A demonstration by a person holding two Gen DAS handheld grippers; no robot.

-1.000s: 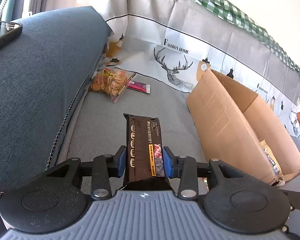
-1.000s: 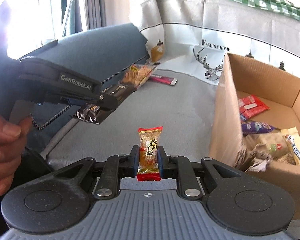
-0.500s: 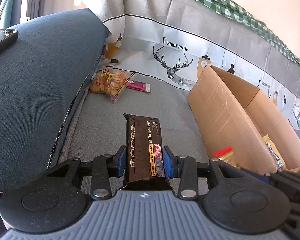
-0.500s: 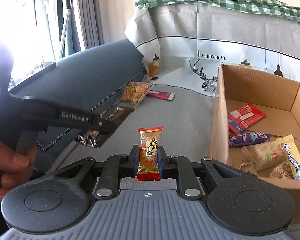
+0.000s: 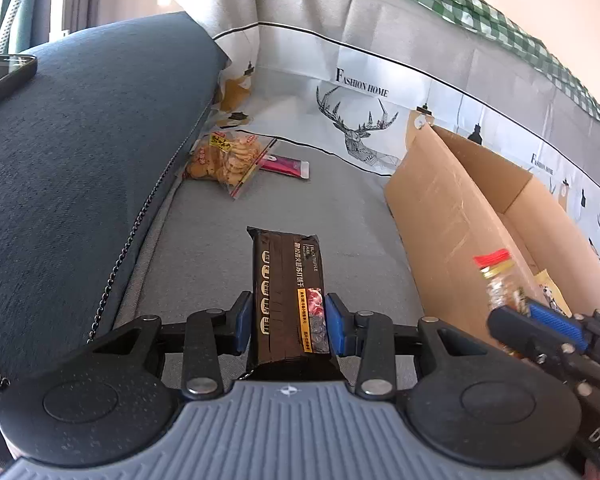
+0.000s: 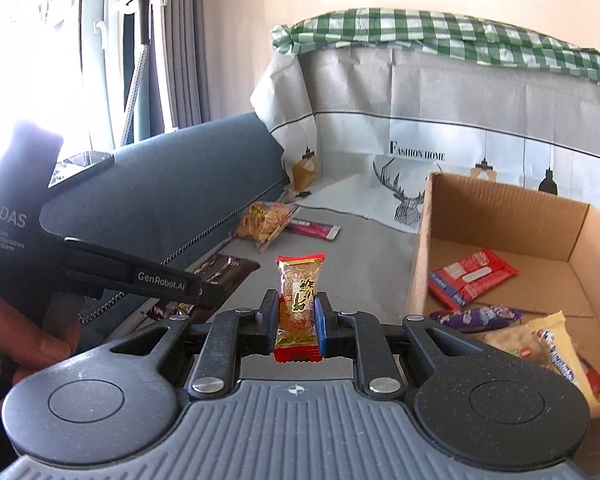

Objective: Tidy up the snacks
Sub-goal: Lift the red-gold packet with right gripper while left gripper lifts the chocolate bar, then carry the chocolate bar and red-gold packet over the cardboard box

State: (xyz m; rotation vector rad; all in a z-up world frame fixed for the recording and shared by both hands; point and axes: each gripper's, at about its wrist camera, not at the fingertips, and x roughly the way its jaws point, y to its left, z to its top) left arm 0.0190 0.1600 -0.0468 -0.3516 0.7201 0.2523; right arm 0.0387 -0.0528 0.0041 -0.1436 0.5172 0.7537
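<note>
cardboard box (image 6: pixel 500 204) holds several snack packets — left gripper (image 5: pixel 288 326) pinches dark biscuit pack (image 5: pixel 286 288), right gripper (image 6: pixel 297 322) pinches small candy (image 6: pixel 299 300)

grey sofa seat (image 5: pixel 340 208): cardboard box (image 5: pixel 452 216), cracker bag (image 5: pixel 228 156), perhaps candy (image 5: pixel 284 166)

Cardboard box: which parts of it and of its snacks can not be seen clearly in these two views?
- Left wrist view: cardboard box interior hidden behind its near wall; right gripper and its blurred candy cover the corner.
- Right wrist view: box's right side cut off by the frame edge; cream packet partly behind the gripper body; its print too small.
</note>
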